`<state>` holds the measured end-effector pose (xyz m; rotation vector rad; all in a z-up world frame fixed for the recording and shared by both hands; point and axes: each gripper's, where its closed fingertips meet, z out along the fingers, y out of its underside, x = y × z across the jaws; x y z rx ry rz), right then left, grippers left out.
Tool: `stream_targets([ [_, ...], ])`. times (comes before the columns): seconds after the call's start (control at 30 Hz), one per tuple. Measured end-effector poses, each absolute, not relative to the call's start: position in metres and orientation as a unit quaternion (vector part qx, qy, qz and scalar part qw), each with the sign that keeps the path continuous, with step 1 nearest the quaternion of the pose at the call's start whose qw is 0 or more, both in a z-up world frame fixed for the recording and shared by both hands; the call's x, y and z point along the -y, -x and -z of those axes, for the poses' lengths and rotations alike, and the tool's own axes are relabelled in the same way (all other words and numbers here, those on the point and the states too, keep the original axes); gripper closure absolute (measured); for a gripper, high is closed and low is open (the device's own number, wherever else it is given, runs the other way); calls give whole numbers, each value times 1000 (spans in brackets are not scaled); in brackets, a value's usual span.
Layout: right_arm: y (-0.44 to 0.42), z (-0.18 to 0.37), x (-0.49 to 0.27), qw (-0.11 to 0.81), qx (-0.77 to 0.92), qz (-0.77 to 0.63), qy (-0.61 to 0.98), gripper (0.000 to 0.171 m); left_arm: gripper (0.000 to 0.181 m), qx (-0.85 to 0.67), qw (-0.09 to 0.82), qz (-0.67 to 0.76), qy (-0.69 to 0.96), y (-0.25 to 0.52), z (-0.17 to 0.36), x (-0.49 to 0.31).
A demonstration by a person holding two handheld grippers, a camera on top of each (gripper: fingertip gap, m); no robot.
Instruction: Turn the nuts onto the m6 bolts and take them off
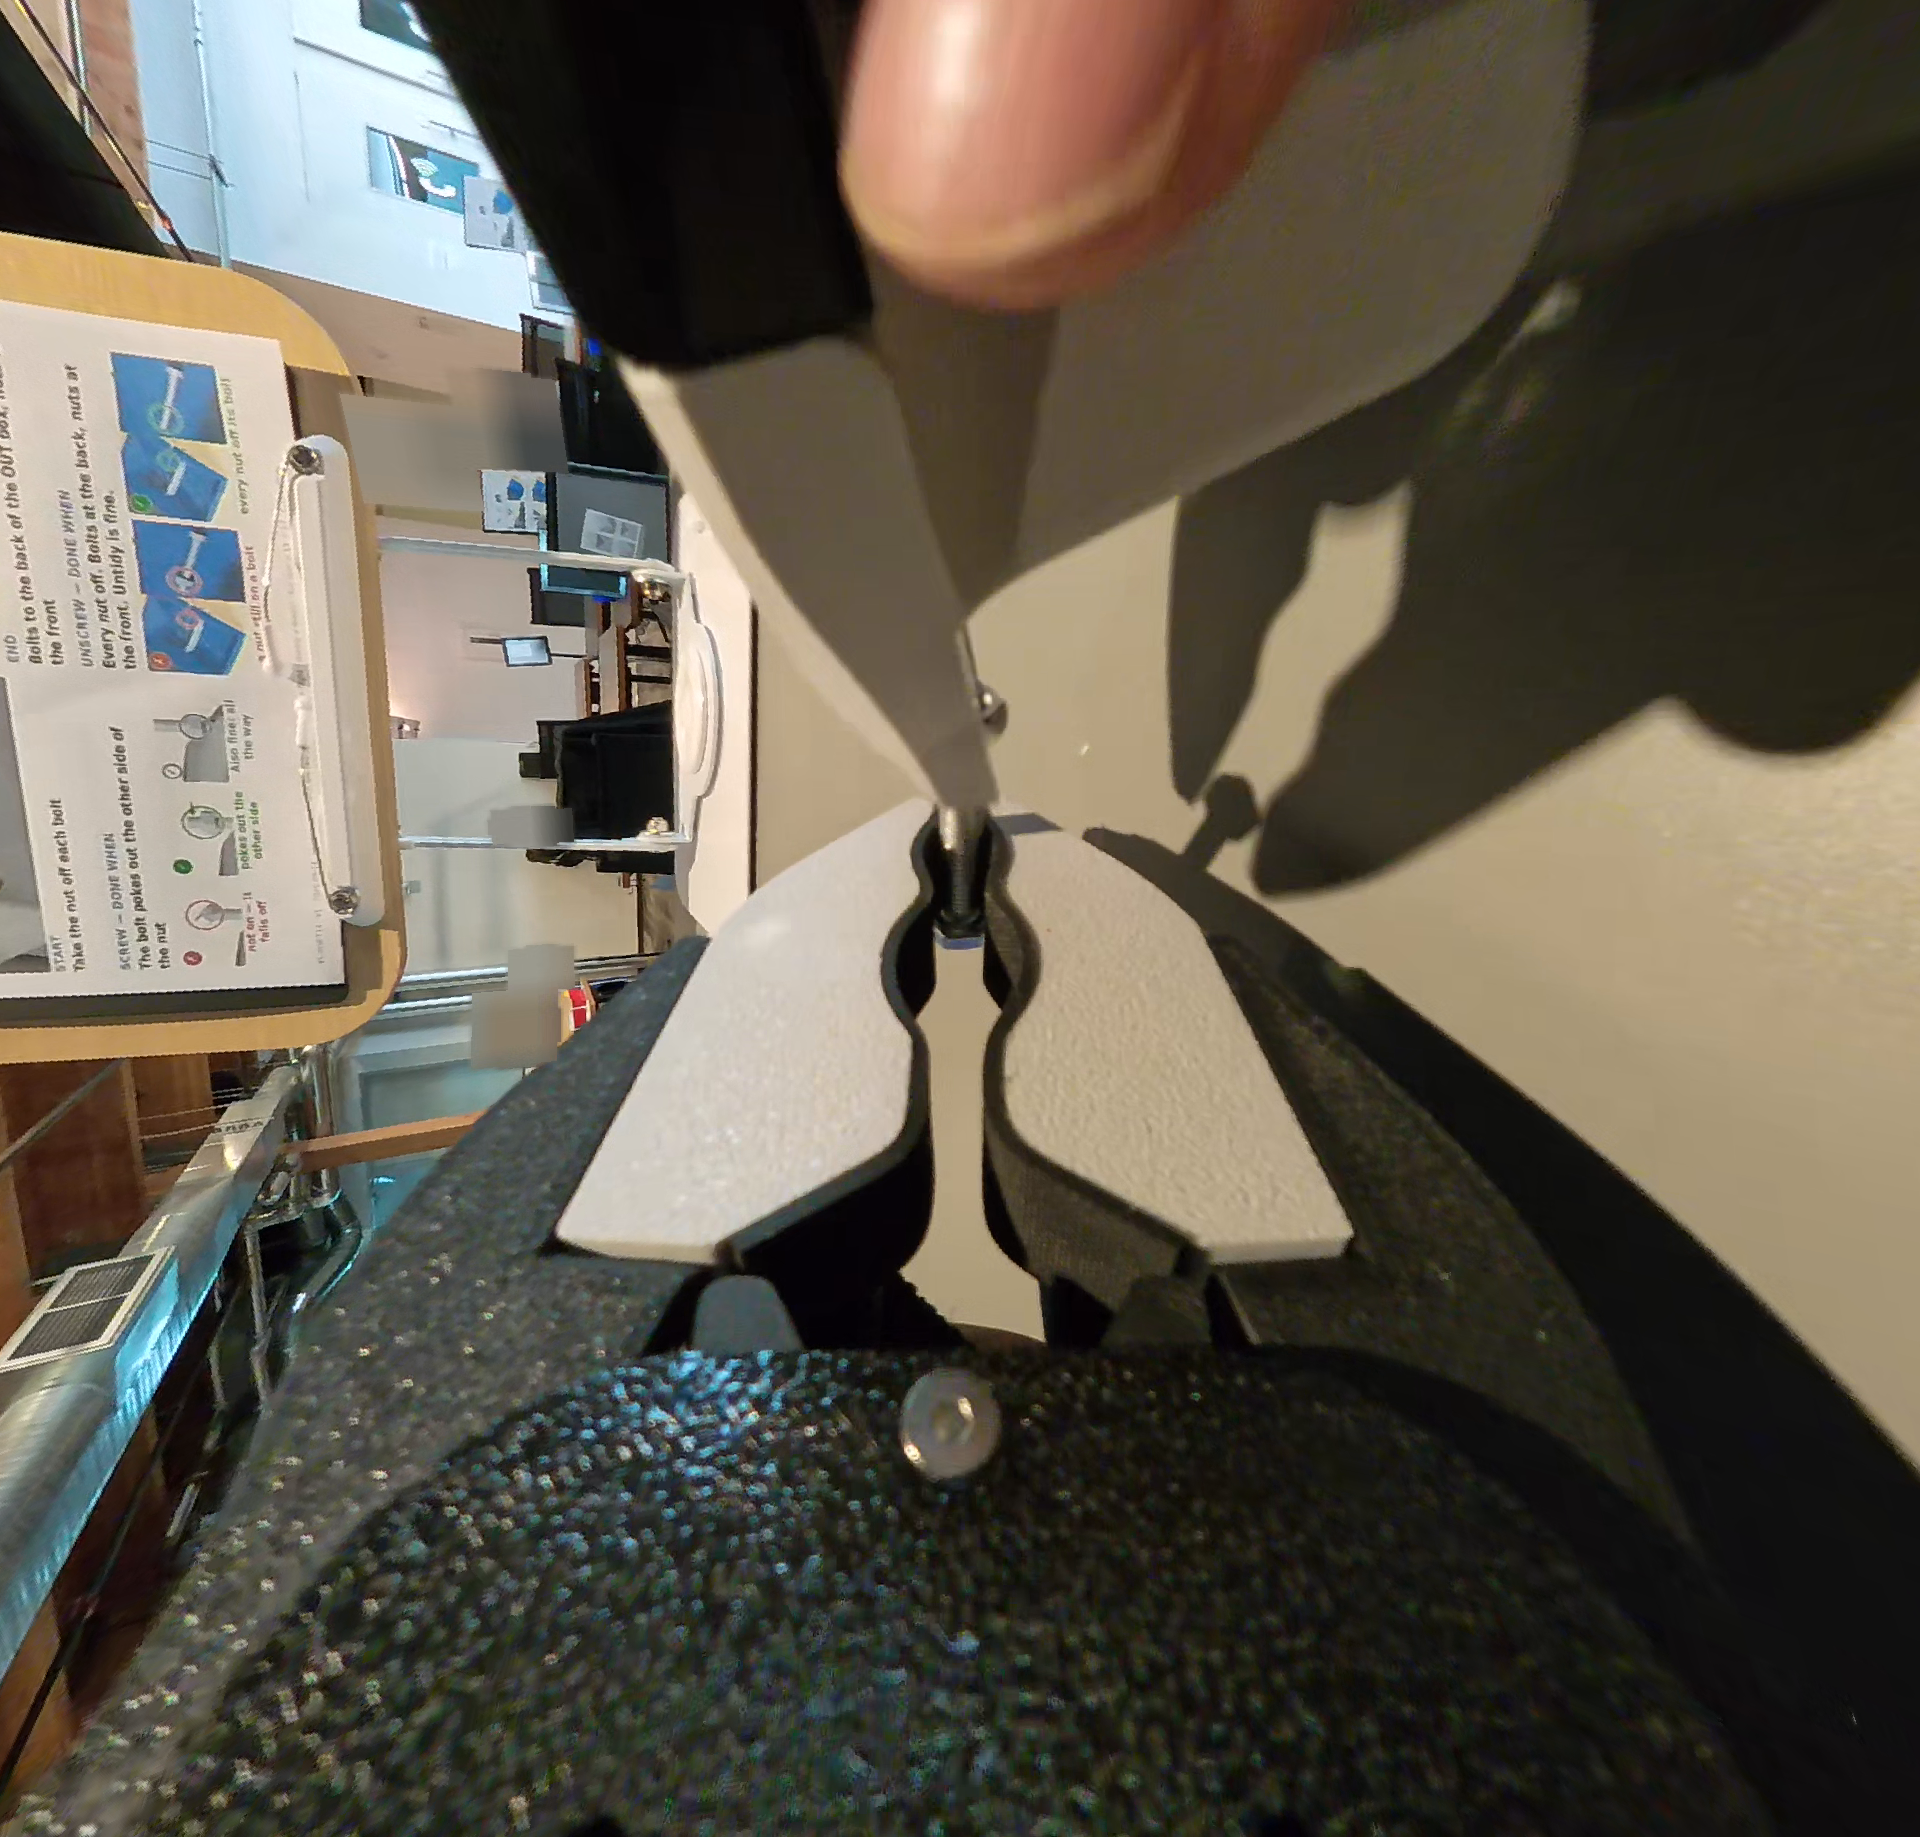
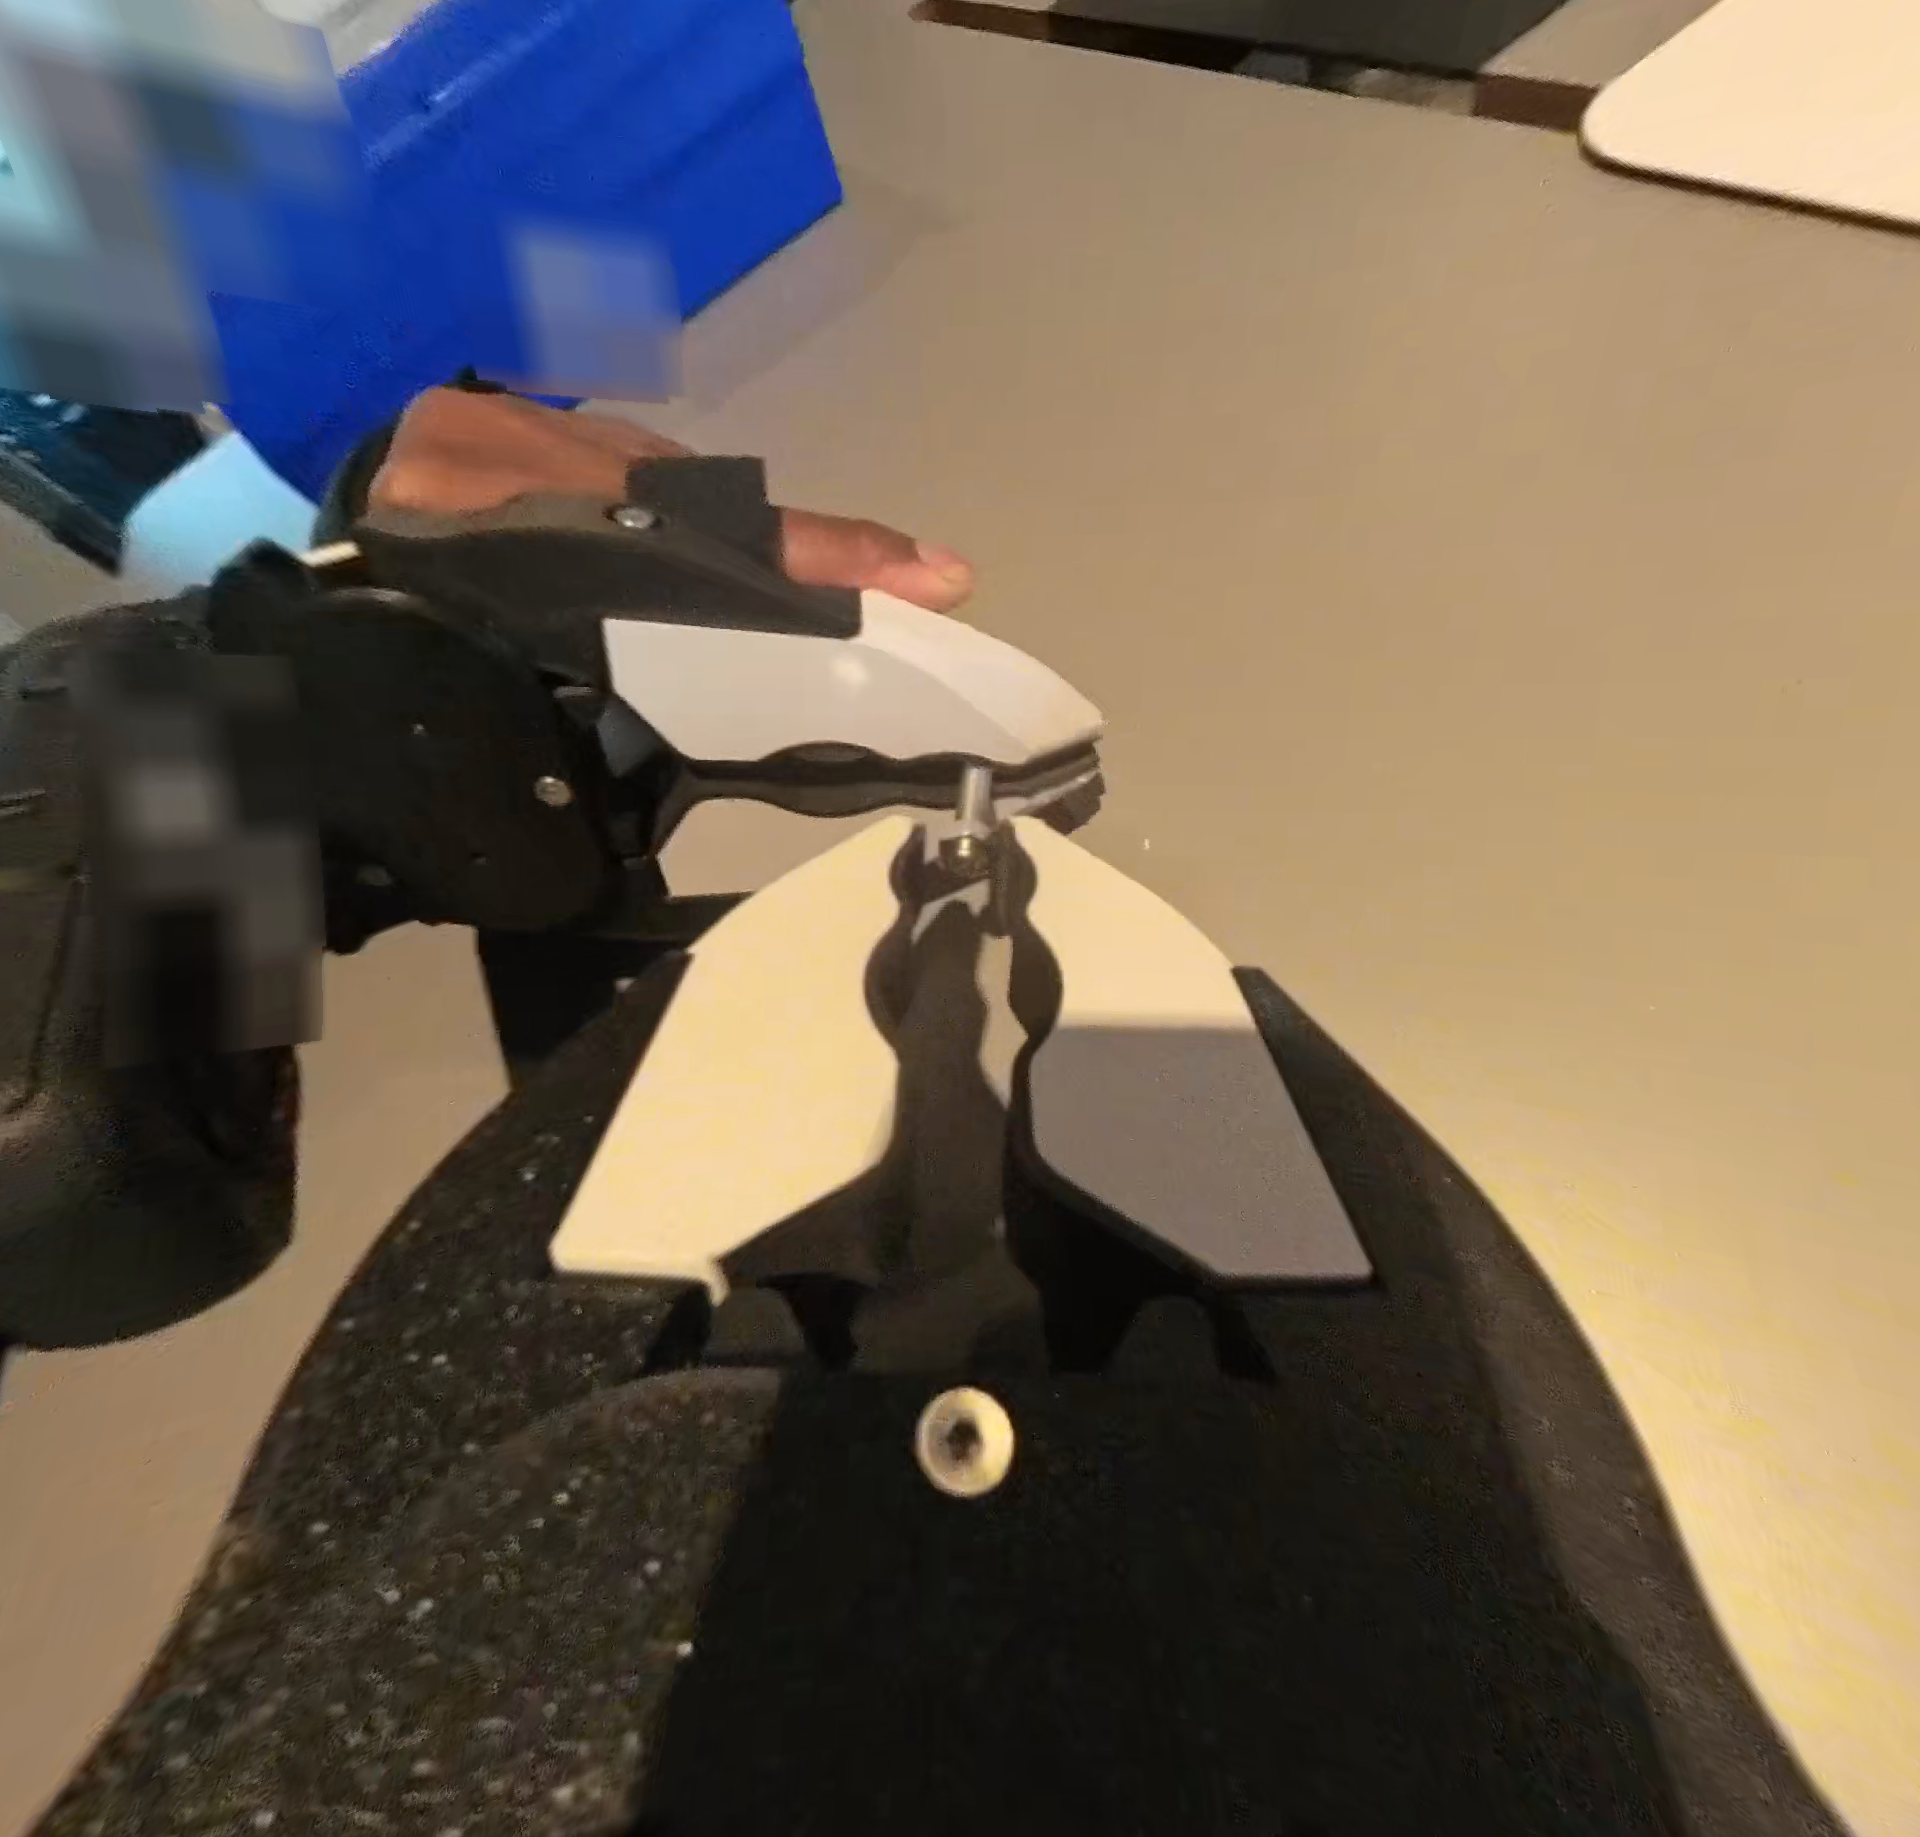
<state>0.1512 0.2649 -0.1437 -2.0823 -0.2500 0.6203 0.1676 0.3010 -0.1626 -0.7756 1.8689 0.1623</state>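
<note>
In the left wrist view my left gripper (image 1: 961,888) is shut on a dark threaded bolt (image 1: 956,878), held in the notch near its fingertips. My right gripper (image 1: 966,790) comes in from above and meets the bolt's far end; a thumb rests on its finger. In the right wrist view my right gripper (image 2: 961,857) is shut on a small silver nut (image 2: 968,849). The nut sits on the end of the bolt (image 2: 975,795), which sticks out of the left gripper (image 2: 1086,764) reaching in from the left. Both grippers hover above the grey table (image 2: 1403,540).
A blue bin (image 2: 582,125) stands at the back left of the table. A pale board (image 2: 1766,104) lies at the back right, beside a dark strip (image 2: 1299,11). An instruction sheet on a wooden board (image 1: 156,644) stands behind the table.
</note>
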Motion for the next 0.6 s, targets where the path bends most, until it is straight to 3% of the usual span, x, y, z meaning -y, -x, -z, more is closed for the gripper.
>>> stream_targets([
  [0.13, -153, 145, -266, 472, 185, -184, 842, 126, 178, -781, 527, -66, 328, -167, 163, -302],
  [0.2, -159, 143, -268, 493, 250, -85, 829, 123, 177, -780, 528, -65, 329, -167, 162, -303],
  [0.33, -160, 138, -266, 512, 360, 63, 778, 132, 177, -780, 528, -64, 329, -167, 162, -302],
  [0.5, -154, 142, -265, 508, 372, 68, 774, 142, 177, -780, 527, -59, 331, -167, 163, -301],
  [0.6, -156, 146, -267, 499, 361, 80, 784, 160, 177, -780, 528, -58, 331, -167, 163, -300],
])
